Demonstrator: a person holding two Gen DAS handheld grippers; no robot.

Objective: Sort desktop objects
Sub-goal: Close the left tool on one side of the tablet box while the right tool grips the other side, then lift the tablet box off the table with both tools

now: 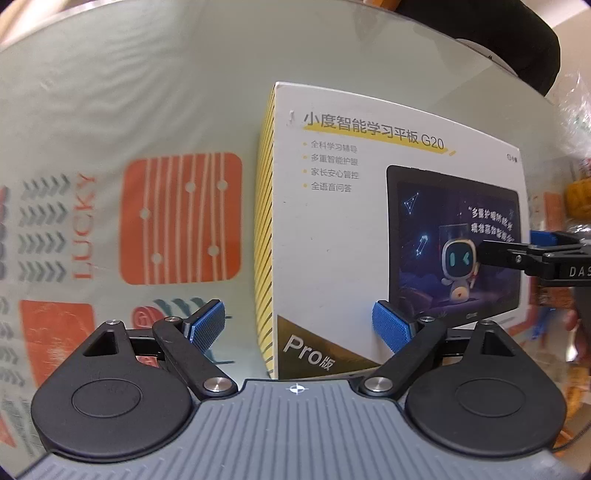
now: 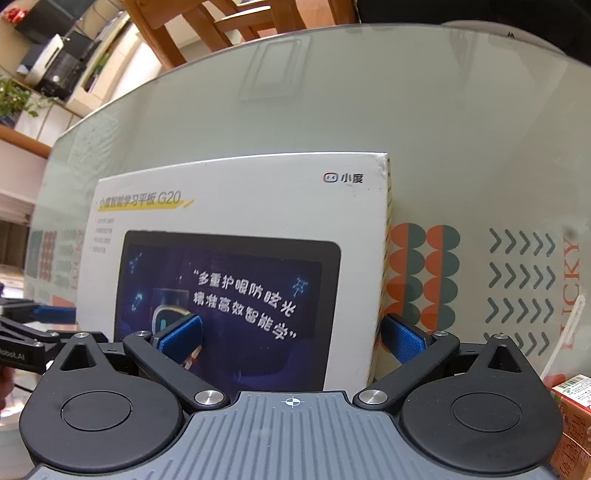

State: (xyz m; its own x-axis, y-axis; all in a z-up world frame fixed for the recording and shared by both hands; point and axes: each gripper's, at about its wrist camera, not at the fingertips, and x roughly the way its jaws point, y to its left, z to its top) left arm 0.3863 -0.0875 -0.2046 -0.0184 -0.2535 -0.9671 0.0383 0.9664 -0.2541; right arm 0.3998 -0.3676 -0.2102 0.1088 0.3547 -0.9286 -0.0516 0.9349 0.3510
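Open right tool (image 2: 291, 336) astride tablet box (image 2: 258, 206) edge

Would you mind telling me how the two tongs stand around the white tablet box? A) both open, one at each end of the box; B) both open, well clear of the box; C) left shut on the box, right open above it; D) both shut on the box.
A: the left tongs gape across one end of the tablet box, and the right tongs gape across the other end.

A matt white cardboard tablet box (image 1: 332, 229) stands on a glossy glass-topped desk (image 1: 147, 92). Ribbed blue rubber pads (image 1: 389, 326) line matt black plastic jaws; wooden chair (image 2: 221, 26) behind.
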